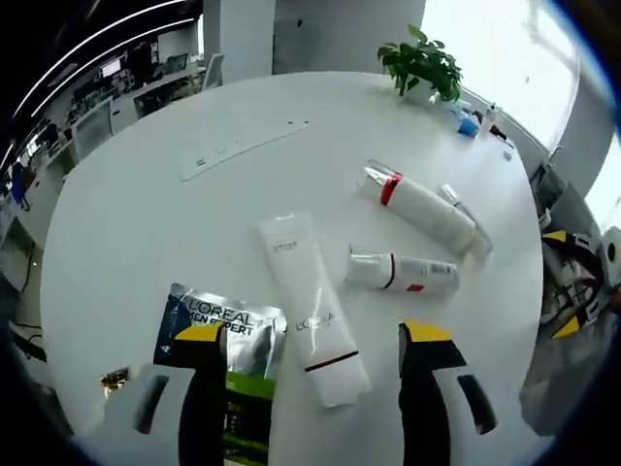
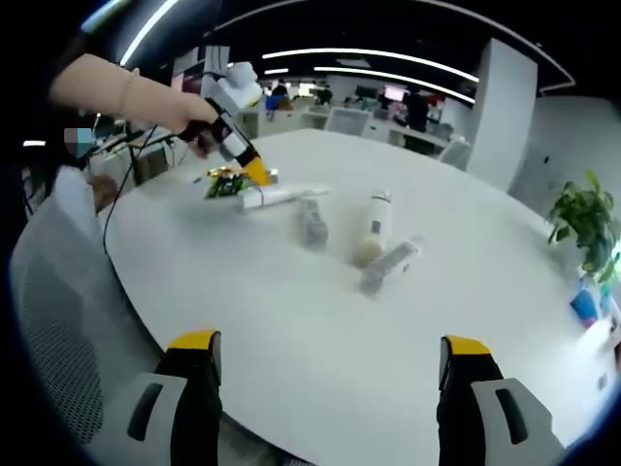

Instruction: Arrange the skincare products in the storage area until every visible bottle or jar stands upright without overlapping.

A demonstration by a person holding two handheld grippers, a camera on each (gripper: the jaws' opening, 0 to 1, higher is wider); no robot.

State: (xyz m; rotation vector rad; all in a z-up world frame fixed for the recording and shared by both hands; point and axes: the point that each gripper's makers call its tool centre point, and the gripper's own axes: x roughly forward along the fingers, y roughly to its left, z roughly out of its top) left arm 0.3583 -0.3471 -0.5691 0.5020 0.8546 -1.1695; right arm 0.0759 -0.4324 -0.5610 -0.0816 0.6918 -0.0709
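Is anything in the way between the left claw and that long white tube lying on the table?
Nothing visible is. The left claw is open, and the long white tube lies flat on the white table right between its tips. A silver L'Oreal pouch lies beside the tube, under the claw's left tip, not across the tube.

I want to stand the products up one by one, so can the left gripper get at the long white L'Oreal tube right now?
Probably yes. The left gripper is open with the L'Oreal tube lying flat between its jaws. The silver L'Oreal Men Expert sachet lies beside the tube, partly under the left jaw, and could be caught on closing.
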